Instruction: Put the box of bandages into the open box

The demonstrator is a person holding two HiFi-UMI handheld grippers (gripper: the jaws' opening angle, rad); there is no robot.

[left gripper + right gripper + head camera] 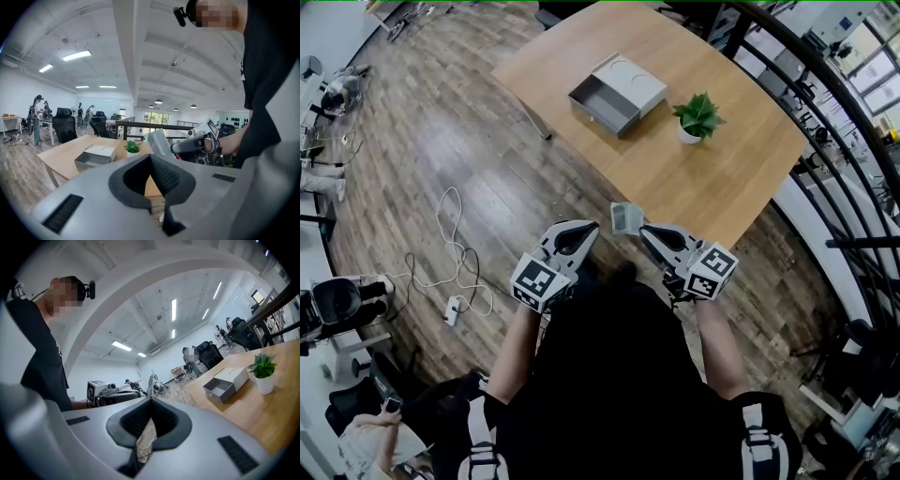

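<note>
The small pale box of bandages hangs in the air just off the near edge of the wooden table, with my right gripper shut on its edge. In the right gripper view the bandage box shows edge-on, rising from between the closed jaws. My left gripper is beside it on the left, shut, with nothing in it. From the left gripper view, the bandage box sticks up from the right gripper. The open grey box lies on the table's far side, its tray pulled out and empty.
A small potted plant stands on the table to the right of the open box. A black railing curves past the table's right side. A white cable and power strip lie on the wood floor at left. Desks and chairs with people stand far off.
</note>
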